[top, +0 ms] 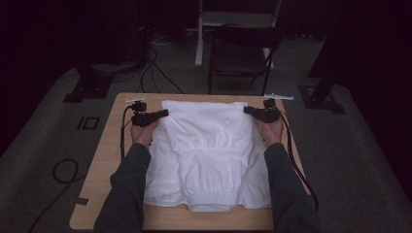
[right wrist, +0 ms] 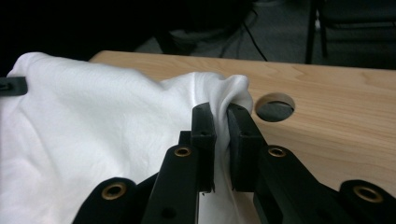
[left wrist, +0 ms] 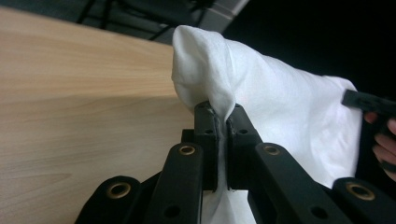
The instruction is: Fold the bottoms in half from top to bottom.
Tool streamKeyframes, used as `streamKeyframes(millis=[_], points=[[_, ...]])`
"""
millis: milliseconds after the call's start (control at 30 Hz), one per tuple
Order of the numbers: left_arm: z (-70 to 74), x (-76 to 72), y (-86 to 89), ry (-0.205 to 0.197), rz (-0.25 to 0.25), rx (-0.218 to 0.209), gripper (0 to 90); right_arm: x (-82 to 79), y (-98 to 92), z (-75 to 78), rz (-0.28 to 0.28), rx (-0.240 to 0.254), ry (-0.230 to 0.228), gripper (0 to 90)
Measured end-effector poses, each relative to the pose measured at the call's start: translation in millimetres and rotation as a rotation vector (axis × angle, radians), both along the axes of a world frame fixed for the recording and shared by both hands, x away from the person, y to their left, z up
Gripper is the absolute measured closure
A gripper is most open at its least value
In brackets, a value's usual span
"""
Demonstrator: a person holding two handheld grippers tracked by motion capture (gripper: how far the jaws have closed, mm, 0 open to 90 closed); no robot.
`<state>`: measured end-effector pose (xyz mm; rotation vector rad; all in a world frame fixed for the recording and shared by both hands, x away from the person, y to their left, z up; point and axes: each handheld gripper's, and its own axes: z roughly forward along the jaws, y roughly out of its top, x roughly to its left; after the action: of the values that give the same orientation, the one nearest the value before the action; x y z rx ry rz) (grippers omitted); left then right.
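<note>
White garment (top: 206, 150) is lying spread across the middle of a light wooden table (top: 104, 160), its ribbed hem hanging toward the person's edge and its far edge being pinched at both corners. Around the table, grey carpet (top: 43, 145) is stretching out under dim light, with black cables (top: 63, 170) curling on it at the left, a dark stand base (top: 87, 90) sitting beyond the table's left corner, and a dark folding chair (top: 240, 53) standing behind the far edge. In the high view, the left gripper (top: 163, 113) is gripping the far left corner of the garment while the right gripper (top: 248, 110) is gripping the far right corner, both dark sleeves (top: 128, 189) reaching in from the bottom. The left gripper view is showing what the high view cannot: the left gripper (left wrist: 223, 116) with its jaws pressed together on a thin fold of the cloth (left wrist: 261, 88), the fabric peaking up above them off the bare wood (left wrist: 84, 102), and the other hand's fingers (left wrist: 385, 144) at the far right. The right gripper view is showing the right gripper (right wrist: 222, 112) likewise clamped on a bunched fold of the cloth (right wrist: 93, 116), and just beside that fold a round hole (right wrist: 275, 107) cut through the tabletop.
</note>
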<state>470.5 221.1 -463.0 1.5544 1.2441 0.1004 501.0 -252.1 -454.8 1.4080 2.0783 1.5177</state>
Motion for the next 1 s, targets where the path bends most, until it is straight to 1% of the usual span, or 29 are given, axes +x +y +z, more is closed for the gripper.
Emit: streamKeyframes(millis=[33,67,100,133,167,200,233,267,300,333,400,433,467,500,533,567,600,667,700,733,767,800,833,900,933,967,1000], points=[[9.1,-13.5,1.3,-0.038,-0.029,-0.001,85.3,-15.0,-5.5,4.1,0.016,0.029,-0.026,82.5],[12.6,-20.6,2.3,-0.05,-0.041,-0.01,85.3,-23.3,-8.1,5.6,0.027,0.057,-0.039,82.5],[12.6,-20.6,2.3,-0.05,-0.041,-0.01,85.3,-31.1,-10.7,6.4,0.035,0.075,-0.049,82.5],[18.2,-36.2,3.7,-0.084,-0.061,-0.006,85.3,-39.6,-12.8,7.4,0.042,0.084,-0.059,82.5],[18.2,-36.2,3.7,-0.084,-0.061,-0.006,85.3,-39.6,-12.8,7.4,0.042,0.084,-0.059,82.5],[19.6,-44.0,4.8,-0.091,-0.072,-0.015,85.2,-56.9,-16.3,8.2,0.068,0.109,-0.084,82.4],[20.2,-52.1,6.6,-0.099,-0.086,-0.026,85.2,-66.1,-17.7,8.8,0.076,0.11,-0.099,82.4],[20.4,-61.2,7.6,-0.112,-0.091,-0.031,85.2,-66.1,-17.7,8.8,0.076,0.11,-0.099,82.4],[20.0,-69.7,8.4,-0.119,-0.1,-0.031,85.1,-85.0,-20.7,9.8,0.096,0.125,-0.12,82.4],[19.5,-78.1,9.3,-0.121,-0.109,-0.034,85.1,-85.0,-20.7,9.8,0.096,0.125,-0.12,82.4],[18.0,-96.0,11.2,-0.138,-0.123,-0.033,85.1,-103.7,-22.9,9.6,0.117,0.127,-0.142,82.3],[16.7,-105.2,12.1,-0.143,-0.13,-0.031,85.0,-113.2,-23.6,8.9,0.125,0.128,-0.151,82.3],[12.2,-123.8,13.3,-0.154,-0.143,-0.02,84.7,-132.3,-24.9,5.9,0.143,0.121,-0.164,82.2],[12.2,-123.8,13.3,-0.154,-0.143,-0.02,84.5,-132.3,-24.9,5.9,0.143,0.121,-0.164,82.2],[9.5,-133.1,14.0,-0.159,-0.151,-0.006,84.3,-152.0,-26.5,1.2,0.154,0.11,-0.175,82.2],[6.2,-143.0,14.6,-0.167,-0.152,0.004,83.9,-152.0,-26.5,1.2,0.154,0.11,-0.175,82.2],[1.4,-152.3,15.4,-0.166,-0.159,-0.001,83.9,-161.2,-27.4,-2.2,0.157,0.101,-0.18,82.2],[-9.8,-169.4,16.6,-0.154,-0.161,0.014,83.4,-178.0,-28.0,-10.0,0.164,0.07,-0.184,82.1],[-16.6,-177.2,16.7,-0.143,-0.164,0.017,83.2,-192.8,-28.1,-20.1,0.176,0.046,-0.178,82.0],[-23.7,-183.5,16.6,-0.129,-0.171,0.017,83.2,-192.8,-28.1,-20.1,0.176,0.046,-0.178,82.0],[-30.7,-189.2,16.3,-0.117,-0.167,0.033,82.7,-204.3,-26.7,-31.4,0.186,0.008,-0.157,82.0],[-36.2,-193.0,16.1,-0.105,-0.167,0.041,82.7,-204.3,-26.7,-31.4,0.186,0.008,-0.157,82.0],[-45.9,-197.8,15.0,-0.077,-0.169,0.041,82.7,-208.1,-26.1,-35.5,0.189,0.002,-0.147,81.9],[-60.5,-202.9,13.5,-0.024,-0.18,0.063,81.7,-217.6,-24.0,-47.4,0.2,-0.025,-0.127,81.7],[-67.2,-204.6,13.2,0.002,-0.177,0.07,79.9,-221.0,-23.2,-52.2,0.203,-0.03,-0.108,81.3],[-72.7,-205.8,13.1,0.028,-0.177,0.079,72.0,-226.1,-22.0,-59.8,0.217,-0.05,-0.076,78.0],[-75.9,-207.2,14.0,0.042,-0.179,0.089,72.0,-226.1,-22.0,-59.8,0.217,-0.05,-0.076,78.0]])
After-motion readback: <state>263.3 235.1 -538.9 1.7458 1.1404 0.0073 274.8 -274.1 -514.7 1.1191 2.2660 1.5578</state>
